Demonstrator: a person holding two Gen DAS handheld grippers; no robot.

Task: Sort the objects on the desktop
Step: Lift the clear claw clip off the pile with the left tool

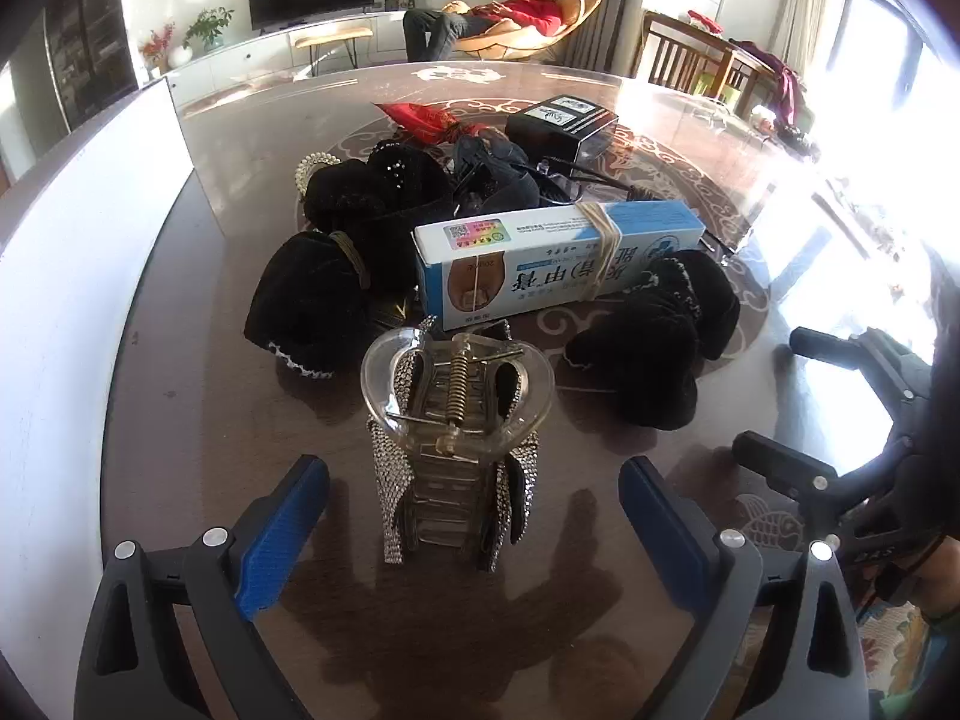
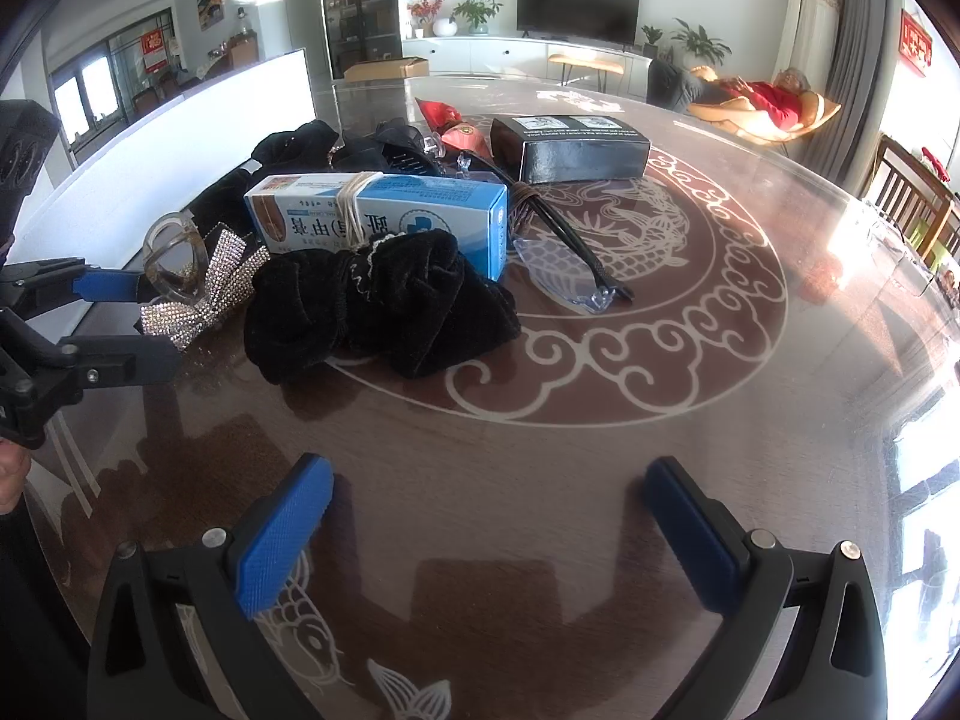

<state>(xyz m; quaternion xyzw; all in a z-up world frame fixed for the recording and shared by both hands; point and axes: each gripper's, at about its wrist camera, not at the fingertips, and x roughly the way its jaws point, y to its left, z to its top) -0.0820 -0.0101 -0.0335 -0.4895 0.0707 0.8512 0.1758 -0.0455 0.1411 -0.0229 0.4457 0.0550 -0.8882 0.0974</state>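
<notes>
The left gripper (image 1: 474, 498) has its blue-padded fingers (image 1: 282, 528) spread wide to either side of a clear hair claw clip (image 1: 456, 414) with a rhinestone bow, without touching it. The clip stands on the glass-topped desk (image 1: 198, 432), on the near side of the pile. Just behind the clip lies a blue-and-white ointment box (image 1: 558, 255) bound with a rubber band. Black velvet scrunchies flank the box: one to its left (image 1: 312, 300), one to its right (image 1: 654, 348). Beyond the box sit more dark hair accessories, a red pouch (image 1: 420, 117) and a black box (image 1: 561, 123).

The right gripper (image 2: 489, 534) hovers over bare desk with its fingers (image 2: 282, 540) wide and holding nothing. Ahead of it, a black scrunchie (image 2: 384, 312) leans against the ointment box (image 2: 384, 216), with clear glasses (image 2: 570, 276) to the box's right.
</notes>
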